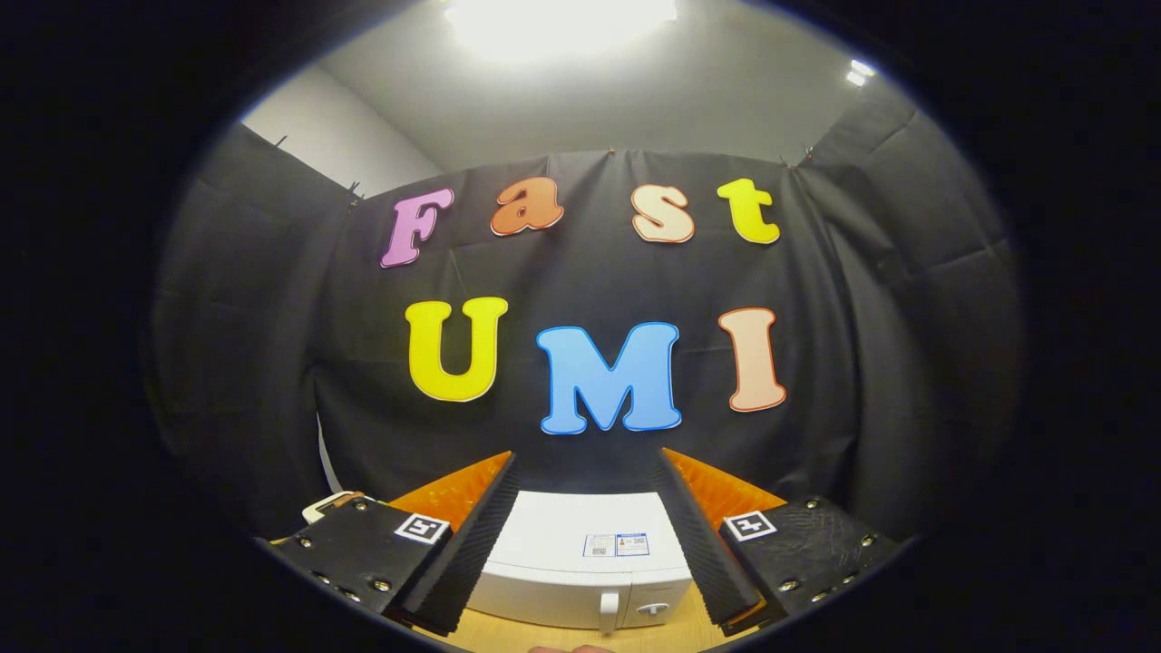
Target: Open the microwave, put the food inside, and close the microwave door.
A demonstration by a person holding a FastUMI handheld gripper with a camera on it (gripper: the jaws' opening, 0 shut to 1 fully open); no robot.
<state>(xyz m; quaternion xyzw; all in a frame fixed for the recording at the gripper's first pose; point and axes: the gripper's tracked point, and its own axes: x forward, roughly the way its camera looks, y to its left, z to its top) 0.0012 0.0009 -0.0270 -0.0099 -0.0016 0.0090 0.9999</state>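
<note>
The gripper (585, 531) hung above the shut microwave (580, 571) at six o'clock — fingers spread wide, holding nothing — likely poised for its door handle (609, 612).

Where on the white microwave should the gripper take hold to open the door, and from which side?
Take the upright handle on the front of the microwave, beside the knob. It stands proud of the door, so, judging by that, come from the front, one finger on each side. The gripper is open, above the microwave, holding nothing.
</note>
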